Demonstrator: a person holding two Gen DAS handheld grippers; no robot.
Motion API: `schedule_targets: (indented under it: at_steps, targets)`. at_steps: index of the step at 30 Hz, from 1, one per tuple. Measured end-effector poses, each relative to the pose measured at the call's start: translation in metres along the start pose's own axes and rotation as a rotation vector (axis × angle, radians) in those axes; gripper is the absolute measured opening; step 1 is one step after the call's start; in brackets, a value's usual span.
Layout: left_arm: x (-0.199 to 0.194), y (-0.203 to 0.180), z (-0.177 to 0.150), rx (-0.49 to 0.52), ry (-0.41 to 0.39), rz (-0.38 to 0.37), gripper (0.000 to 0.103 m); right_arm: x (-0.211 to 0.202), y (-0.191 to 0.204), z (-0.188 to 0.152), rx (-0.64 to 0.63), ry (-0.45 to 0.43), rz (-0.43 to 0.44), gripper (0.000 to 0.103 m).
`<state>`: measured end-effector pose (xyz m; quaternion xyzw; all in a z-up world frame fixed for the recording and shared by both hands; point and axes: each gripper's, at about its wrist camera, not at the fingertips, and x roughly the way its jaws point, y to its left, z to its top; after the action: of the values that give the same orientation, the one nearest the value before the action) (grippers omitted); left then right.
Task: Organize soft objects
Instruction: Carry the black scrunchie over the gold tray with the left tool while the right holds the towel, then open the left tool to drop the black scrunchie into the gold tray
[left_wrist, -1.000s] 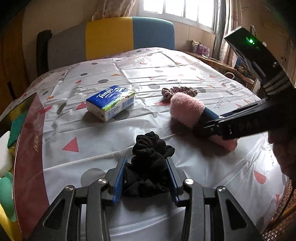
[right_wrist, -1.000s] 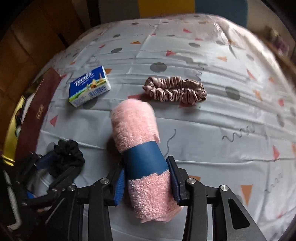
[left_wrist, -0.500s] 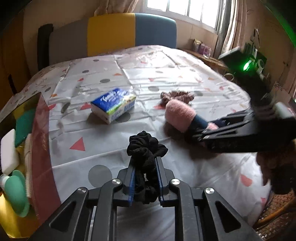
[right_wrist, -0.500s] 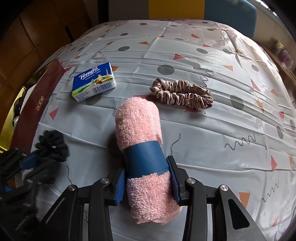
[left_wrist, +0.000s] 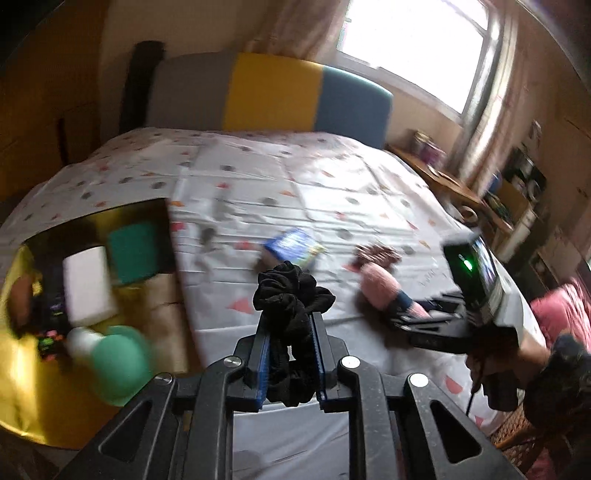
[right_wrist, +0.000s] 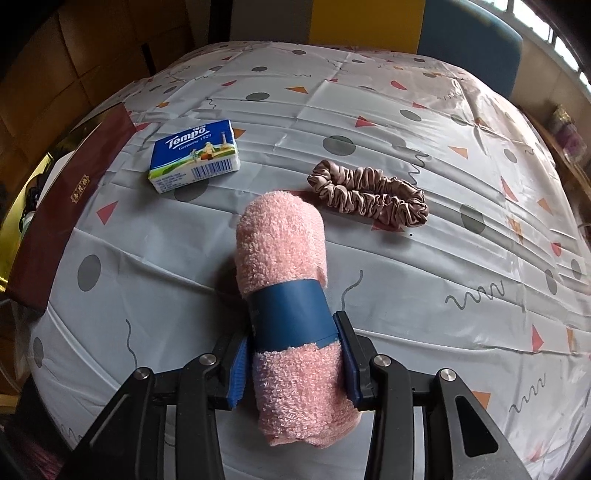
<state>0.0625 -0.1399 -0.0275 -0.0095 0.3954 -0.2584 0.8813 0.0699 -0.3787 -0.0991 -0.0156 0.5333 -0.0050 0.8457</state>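
Left wrist view shows the left gripper (left_wrist: 290, 354) pinching the black scrunchie (left_wrist: 291, 299) aloft beside the gold box (left_wrist: 22, 373), likely its destination, while the right gripper (right_wrist: 293, 362) clamps the pink towel roll (right_wrist: 284, 266) at its blue band, where it is firmest.

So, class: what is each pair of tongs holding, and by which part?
Left tongs pinch the black fabric scrunchie across its bunched middle; right tongs grip the rolled pink terry towel at its blue paper band.

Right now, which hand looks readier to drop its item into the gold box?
Left, probably. Its gripper holds the black scrunchie lifted beside the gold box. The right gripper holds the pink towel farther from it.
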Motion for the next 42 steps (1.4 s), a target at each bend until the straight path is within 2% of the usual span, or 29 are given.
schedule_targets:
  at_steps: [6,10,14,17,20,22,23,27,34,39,42]
  targets:
    - [-0.030,0.060,0.007,-0.119,-0.027,0.091,0.018,0.000,0.001,0.000,-0.006,-0.004,-0.006,0.042]
    - [-0.045,0.111,0.000,-0.202,-0.019,0.188,0.018,0.000,0.001,0.000,-0.006,-0.004,-0.006,0.042]
    - [-0.052,0.165,-0.014,-0.280,0.013,0.280,0.018,0.000,0.001,0.000,-0.007,-0.004,-0.009,0.042]
    - [-0.045,0.197,-0.022,-0.312,0.065,0.323,0.019,0.000,0.001,0.000,-0.011,-0.004,-0.013,0.042]
    - [-0.033,0.216,-0.029,-0.293,0.119,0.348,0.019,0.000,0.002,0.000,-0.009,-0.004,-0.013,0.042]
    - [-0.027,0.225,-0.032,-0.302,0.145,0.354,0.023,0.000,0.001,0.000,-0.012,-0.004,-0.013,0.042]
    - [-0.023,0.229,-0.033,-0.310,0.155,0.360,0.030,0.000,0.001,0.001,-0.012,-0.004,-0.013,0.042]
    - [-0.020,0.234,-0.035,-0.302,0.155,0.381,0.042,0.000,0.001,0.001,-0.010,-0.005,-0.011,0.042]
    - [-0.036,0.230,-0.033,-0.300,0.109,0.403,0.045,0.001,0.000,0.001,-0.012,-0.005,-0.014,0.042]
    - [-0.061,0.220,-0.034,-0.328,0.052,0.487,0.046,0.001,0.001,0.001,-0.020,-0.005,-0.023,0.042]
    - [-0.073,0.211,-0.036,-0.342,0.017,0.507,0.046,0.001,0.001,0.001,-0.017,-0.004,-0.028,0.042]
